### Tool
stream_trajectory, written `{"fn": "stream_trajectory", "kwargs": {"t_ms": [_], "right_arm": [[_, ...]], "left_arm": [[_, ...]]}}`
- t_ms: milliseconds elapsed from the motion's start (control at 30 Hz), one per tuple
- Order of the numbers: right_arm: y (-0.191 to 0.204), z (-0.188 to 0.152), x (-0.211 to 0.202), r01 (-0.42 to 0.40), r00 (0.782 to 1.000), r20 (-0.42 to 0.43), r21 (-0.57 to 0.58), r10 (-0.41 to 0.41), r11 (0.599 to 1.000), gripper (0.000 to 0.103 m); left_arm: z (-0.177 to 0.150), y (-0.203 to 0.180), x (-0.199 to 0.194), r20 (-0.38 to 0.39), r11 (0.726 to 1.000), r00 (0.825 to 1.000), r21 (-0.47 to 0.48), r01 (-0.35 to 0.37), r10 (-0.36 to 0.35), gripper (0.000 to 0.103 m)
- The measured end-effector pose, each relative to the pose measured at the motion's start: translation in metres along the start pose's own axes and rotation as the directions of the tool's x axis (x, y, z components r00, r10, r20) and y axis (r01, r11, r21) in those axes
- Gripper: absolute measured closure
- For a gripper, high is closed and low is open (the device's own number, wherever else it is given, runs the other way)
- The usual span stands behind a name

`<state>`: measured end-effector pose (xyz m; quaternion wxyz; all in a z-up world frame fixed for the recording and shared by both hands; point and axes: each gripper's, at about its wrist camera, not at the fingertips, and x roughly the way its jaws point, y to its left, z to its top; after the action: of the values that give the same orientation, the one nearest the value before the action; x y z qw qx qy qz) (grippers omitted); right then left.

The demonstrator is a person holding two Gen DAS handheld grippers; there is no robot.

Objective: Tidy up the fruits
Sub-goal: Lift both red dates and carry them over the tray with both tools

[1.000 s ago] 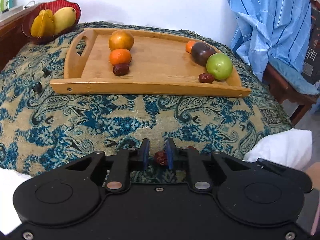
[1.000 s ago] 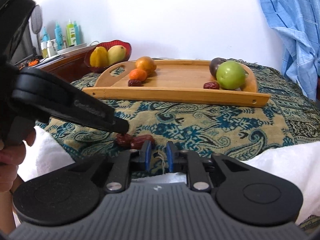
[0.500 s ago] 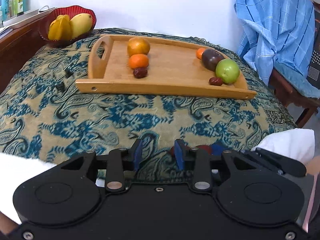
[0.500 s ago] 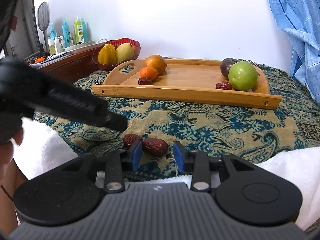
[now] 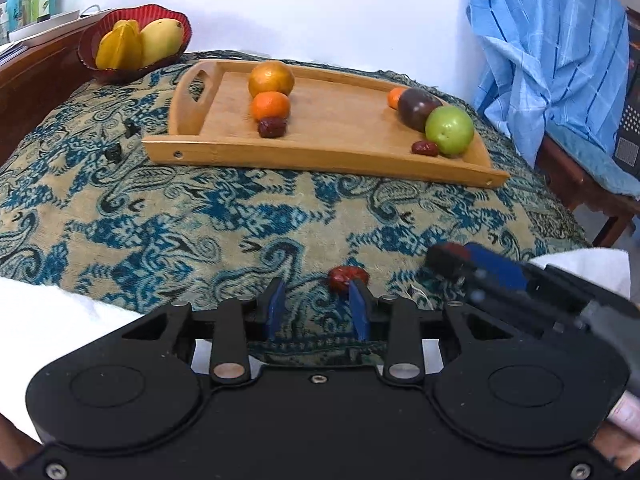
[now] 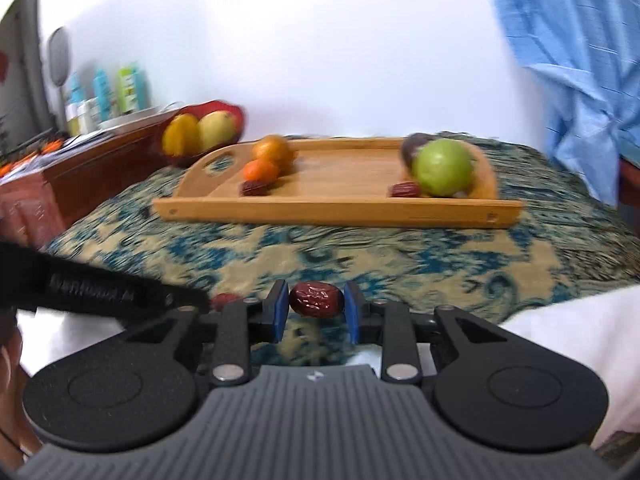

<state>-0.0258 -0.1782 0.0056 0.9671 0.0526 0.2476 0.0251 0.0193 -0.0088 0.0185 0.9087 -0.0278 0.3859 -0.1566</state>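
Right wrist view: the right gripper point(image 6: 316, 312) has just closed its blue pads on a wrinkled red date point(image 6: 316, 300), which sits squarely between them and touches both at the near edge of the blue paisley cloth point(image 6: 400, 256). A second date point(image 6: 224, 301) lies on the cloth just to the left of it, beside the black tip of the left gripper point(image 6: 188, 304), which reaches in from the left.

Left wrist view: the left gripper's point(image 5: 316, 308) pads stand a little apart with nothing between them; the second date point(image 5: 343, 278) lies just past the right-hand pad's tip. To the right, the other tool's blue pads hold its date clear of the white fabric point(image 5: 584, 264) at the near edge.

Farther back on the cloth sits a wooden tray point(image 5: 320, 156). At its left end an orange point(image 5: 271, 79), a tangerine point(image 5: 270, 105) and a dark date point(image 5: 272, 127) form a line running from far to near. At its right end a green apple point(image 5: 449, 130) touches a dark purple fruit point(image 5: 416, 108), with a small orange fruit point(image 5: 395, 98) behind them and another small date point(image 5: 425, 148) just beside the apple. At far left a red bowl point(image 5: 90, 46) holds a starfruit point(image 5: 120, 46) and a mango point(image 5: 162, 40). A blue striped cloth point(image 5: 548, 52) hangs at far right.
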Motion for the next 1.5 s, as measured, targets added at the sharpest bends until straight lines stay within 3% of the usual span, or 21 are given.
{"fn": "stream_trajectory", "kwargs": {"t_ms": [233, 267, 333, 600, 1067, 1267, 1500], "right_arm": [[-0.02, 0.0, 0.001, 0.057, 0.998, -0.004, 0.066, -0.057, 0.996, 0.068], [-0.02, 0.0, 0.002, 0.058, 0.998, -0.003, 0.063, -0.058, 0.996, 0.068], [-0.019, 0.0, 0.002, 0.057, 0.998, -0.003, 0.057, -0.057, 0.997, 0.068], [-0.019, 0.005, 0.004, 0.05, 0.999, -0.021, 0.055, -0.049, 0.997, 0.068], [-0.039, 0.078, 0.021, 0.007, 0.998, 0.063, 0.039, -0.009, 0.999, 0.069], [-0.052, 0.111, 0.052, -0.046, 0.994, 0.099, 0.08, 0.038, 0.996, 0.069], [-0.061, 0.14, 0.098, -0.084, 0.995, 0.055, 0.107, 0.078, 0.991, 0.068]], "left_arm": [[-0.004, -0.018, 0.006, 0.035, 0.999, 0.999, 0.054, -0.003, 0.001, 0.07], [-0.004, -0.018, 0.008, 0.039, 0.999, 0.999, 0.049, 0.007, -0.009, 0.07], [-0.003, -0.018, 0.014, 0.022, 0.999, 0.999, 0.021, 0.031, -0.032, 0.08], [0.005, -0.026, 0.009, 0.068, 0.997, 0.998, 0.074, 0.013, -0.018, 0.081], [0.094, -0.012, 0.005, 0.146, 0.998, 0.989, 0.06, 0.02, -0.029, 0.081], [0.132, -0.003, 0.02, 0.158, 0.999, 0.987, 0.036, 0.015, -0.021, 0.081], [0.17, -0.003, 0.054, 0.159, 0.999, 0.987, 0.051, 0.008, -0.016, 0.081]]}}
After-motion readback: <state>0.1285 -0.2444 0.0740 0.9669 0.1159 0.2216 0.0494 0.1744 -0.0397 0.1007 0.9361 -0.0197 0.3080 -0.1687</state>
